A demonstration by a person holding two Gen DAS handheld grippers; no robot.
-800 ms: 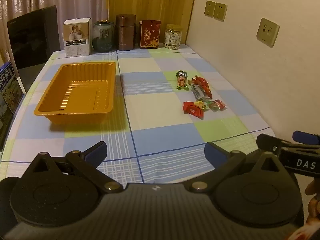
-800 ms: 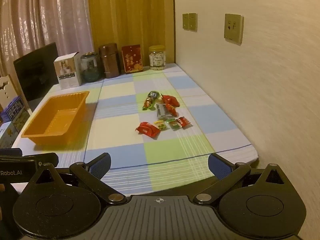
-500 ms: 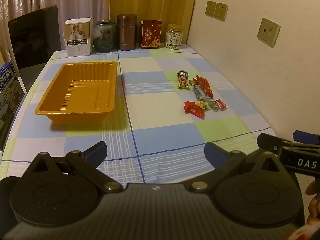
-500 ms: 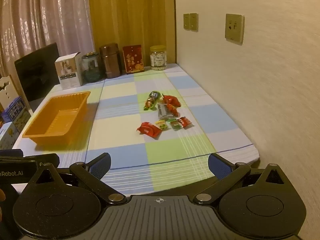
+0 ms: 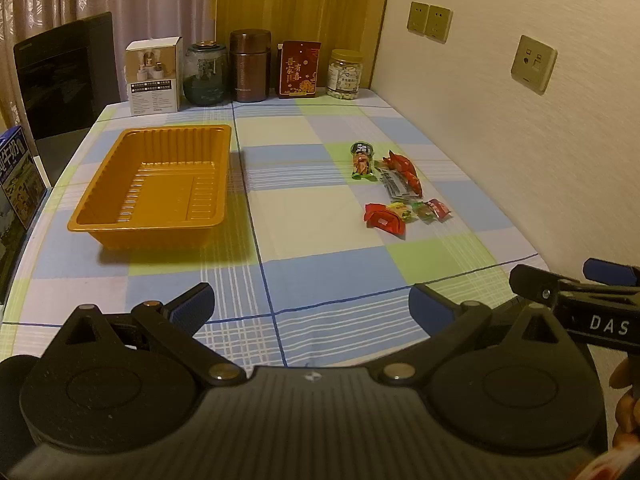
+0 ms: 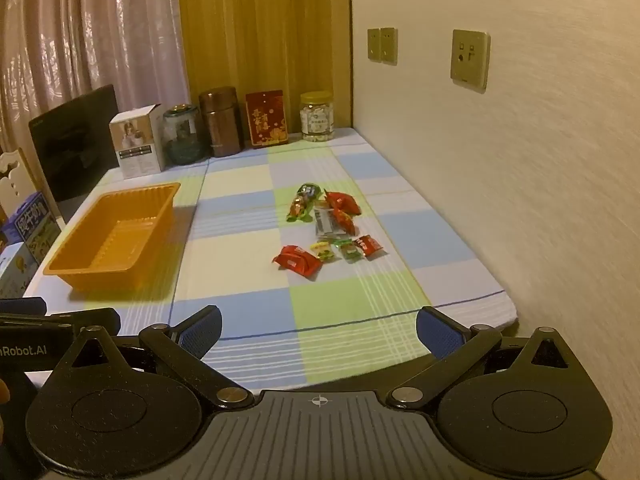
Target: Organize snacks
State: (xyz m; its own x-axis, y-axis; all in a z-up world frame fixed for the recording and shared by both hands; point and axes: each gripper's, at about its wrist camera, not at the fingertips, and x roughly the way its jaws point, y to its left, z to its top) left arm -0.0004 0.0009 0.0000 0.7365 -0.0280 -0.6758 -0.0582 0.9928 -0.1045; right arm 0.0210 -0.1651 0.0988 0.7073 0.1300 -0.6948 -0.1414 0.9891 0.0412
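An empty orange tray (image 5: 100,222) (image 6: 60,268) rests on the left of the checked tablecloth. To its right lies a cluster of small wrapped snacks: a red packet (image 5: 383,219) (image 6: 298,259), little candies (image 5: 420,211) (image 6: 348,249), a grey sachet (image 6: 328,222), red pouches (image 5: 404,168) (image 6: 342,204) and a green-ended pack (image 5: 361,161) (image 6: 305,200). My left gripper (image 5: 312,304) hangs over the near table edge, open and empty. Near the front edge too, my right gripper (image 6: 318,328) is open with nothing between its blue pads. Both stand well short of the snacks.
Along the back stand a white box (image 5: 154,76), a glass jar (image 5: 204,74), a brown canister (image 5: 250,66), a red packet (image 5: 299,70) and a plastic jar (image 5: 345,74). A wall borders the table's right side. A dark chair (image 5: 64,76) and cartons (image 5: 16,176) sit left.
Both views have shifted slightly, as if the grippers eased a little toward the table. Nothing on the table has moved.
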